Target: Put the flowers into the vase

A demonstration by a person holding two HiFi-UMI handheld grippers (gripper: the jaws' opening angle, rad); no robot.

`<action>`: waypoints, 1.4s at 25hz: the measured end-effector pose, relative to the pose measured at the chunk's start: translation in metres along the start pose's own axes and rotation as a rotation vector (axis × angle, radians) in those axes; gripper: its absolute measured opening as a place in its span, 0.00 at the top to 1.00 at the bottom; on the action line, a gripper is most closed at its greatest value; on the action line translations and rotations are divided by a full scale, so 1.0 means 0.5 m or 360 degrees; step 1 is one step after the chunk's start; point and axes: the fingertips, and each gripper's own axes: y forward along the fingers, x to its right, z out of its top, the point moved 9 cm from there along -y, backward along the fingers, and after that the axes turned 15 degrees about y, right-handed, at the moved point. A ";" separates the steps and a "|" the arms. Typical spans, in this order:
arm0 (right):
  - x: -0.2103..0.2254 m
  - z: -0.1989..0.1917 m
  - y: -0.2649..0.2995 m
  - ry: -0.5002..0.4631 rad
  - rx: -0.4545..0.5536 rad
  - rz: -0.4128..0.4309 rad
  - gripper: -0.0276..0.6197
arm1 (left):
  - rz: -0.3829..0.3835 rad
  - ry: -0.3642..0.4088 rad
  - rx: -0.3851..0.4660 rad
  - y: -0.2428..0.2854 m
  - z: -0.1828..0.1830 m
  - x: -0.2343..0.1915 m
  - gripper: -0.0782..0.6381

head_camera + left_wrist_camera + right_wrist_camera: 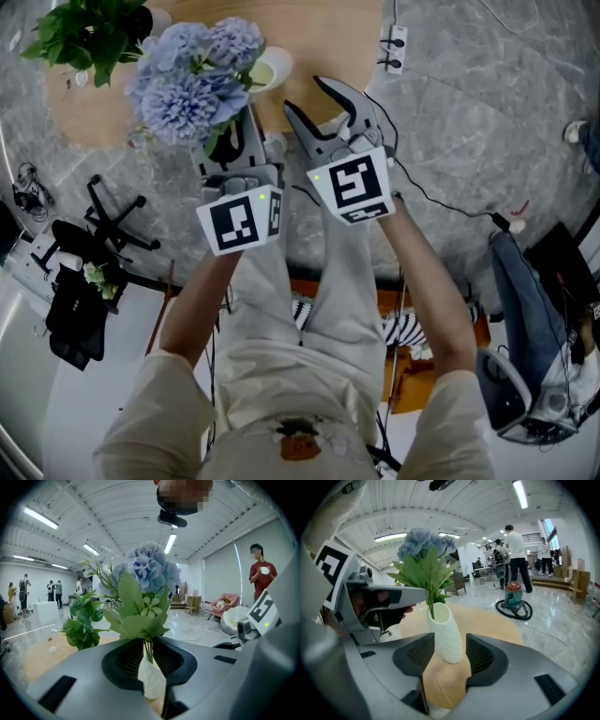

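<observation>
- The vase [446, 637] is white and matt, with fine ribs like moulded plastic.
- The flowers [192, 80] have cloth-like blue petals and dull green leaves.
- The tabletop [314, 28] is pale wood, smooth and matt.
- The left tongs [149, 660] and right tongs [449, 654] have matt grey plastic shells and black grooved pads.
- The floor [487, 112] is glossy, veined grey stone.
</observation>
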 end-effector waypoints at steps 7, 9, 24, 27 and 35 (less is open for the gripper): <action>0.026 0.013 0.038 -0.0286 -0.0090 0.0270 0.45 | -0.0028 0.0005 0.0004 0.001 -0.002 -0.010 0.83; 0.028 0.013 0.044 -0.0351 -0.0103 0.0325 0.42 | -0.0036 0.0010 0.0009 0.000 -0.003 -0.012 0.83; 0.007 0.023 0.114 -0.0637 -0.0129 0.0579 0.36 | -0.0051 0.0032 0.0027 -0.001 -0.004 -0.015 0.83; -0.006 0.028 0.128 -0.0662 -0.0144 0.0582 0.36 | -0.0059 0.0042 0.0020 -0.002 -0.006 -0.017 0.83; -0.014 0.036 0.131 -0.0663 -0.0191 0.0597 0.54 | -0.0105 0.0004 -0.0009 -0.012 -0.020 -0.004 0.77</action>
